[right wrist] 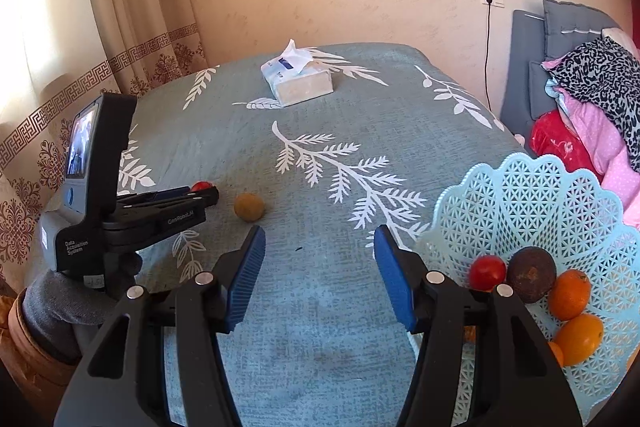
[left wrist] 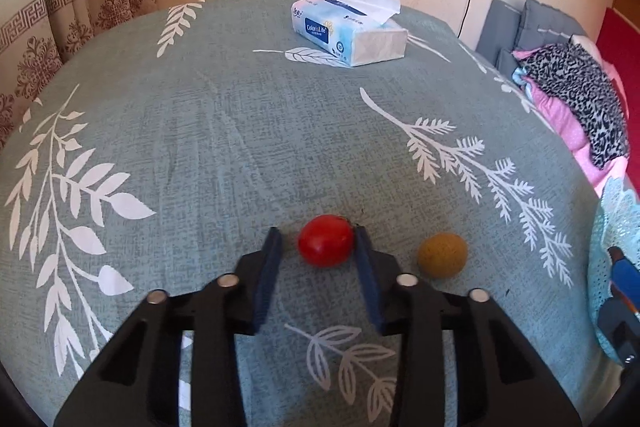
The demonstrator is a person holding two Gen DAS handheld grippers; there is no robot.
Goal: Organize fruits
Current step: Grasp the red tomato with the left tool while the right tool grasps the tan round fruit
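A: Left gripper (left wrist: 318, 241) down low on the tabletop (left wrist: 224, 131), pads spread either side of the red tomato (left wrist: 326, 241). Right pad touching it, left pad w/ a gap. Not pinched yet.

B: Brown-yellow round fruit (left wrist: 443, 255) just beside, to the right of it, apart from the gripper.

A: Right gripper (right wrist: 320, 269) spread wide, nothing between the pads, hanging over bare cloth near the front edge.

B: Light-blue lattice basket (right wrist: 532, 195) at the tabletop's right edge, just beside the right gripper. Inside: small tomato (right wrist: 487, 271), dark round fruit (right wrist: 531, 274), orange citrus (right wrist: 569, 294), all bunched together & touching.

A: Tissue pack (left wrist: 348, 31) sits near the far edge, well apart from the fruit.
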